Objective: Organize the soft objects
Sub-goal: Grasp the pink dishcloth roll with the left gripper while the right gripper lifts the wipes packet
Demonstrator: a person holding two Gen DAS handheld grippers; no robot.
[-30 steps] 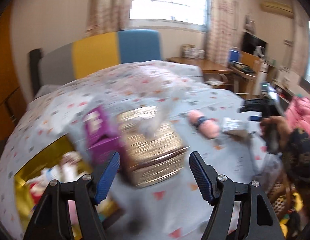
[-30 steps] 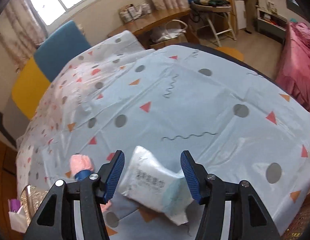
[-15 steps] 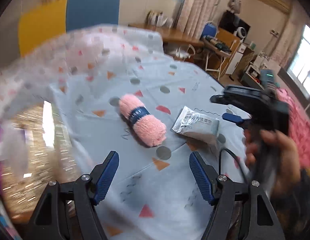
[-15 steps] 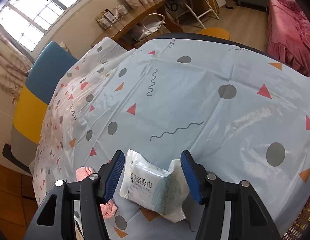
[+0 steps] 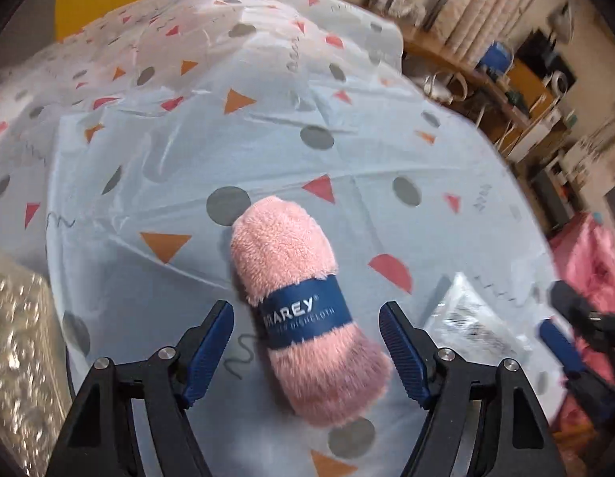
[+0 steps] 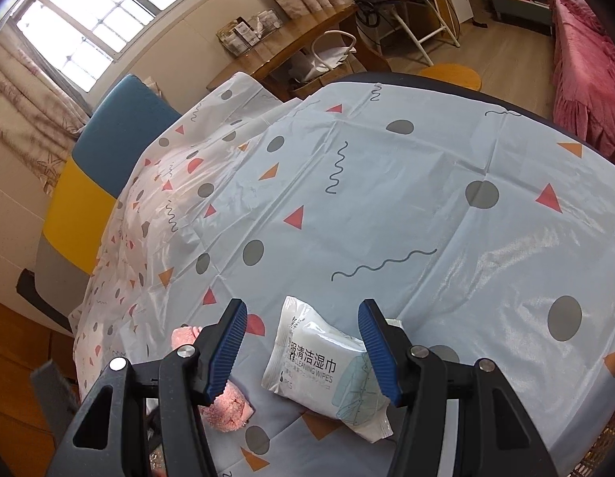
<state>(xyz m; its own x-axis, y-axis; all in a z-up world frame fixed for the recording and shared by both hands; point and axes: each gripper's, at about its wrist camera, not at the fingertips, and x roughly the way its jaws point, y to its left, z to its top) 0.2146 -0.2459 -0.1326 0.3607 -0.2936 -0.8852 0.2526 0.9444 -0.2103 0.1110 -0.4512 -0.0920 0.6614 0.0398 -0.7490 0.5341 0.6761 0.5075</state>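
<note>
over the counter, left tongs have swung from the gold box to straddle the pink dishcloth roll, jaws open, untouched; grasp likely next. right tongs stay open around the wipes pack.

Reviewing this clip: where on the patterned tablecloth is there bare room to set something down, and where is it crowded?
Free: the wide stretch of tablecloth beyond the wipes pack, out to the far and right edges. Crowded: the near strip, where the pink dishcloth roll, the wipes pack and the glittery gold box lie close, with both tools over them.
</note>
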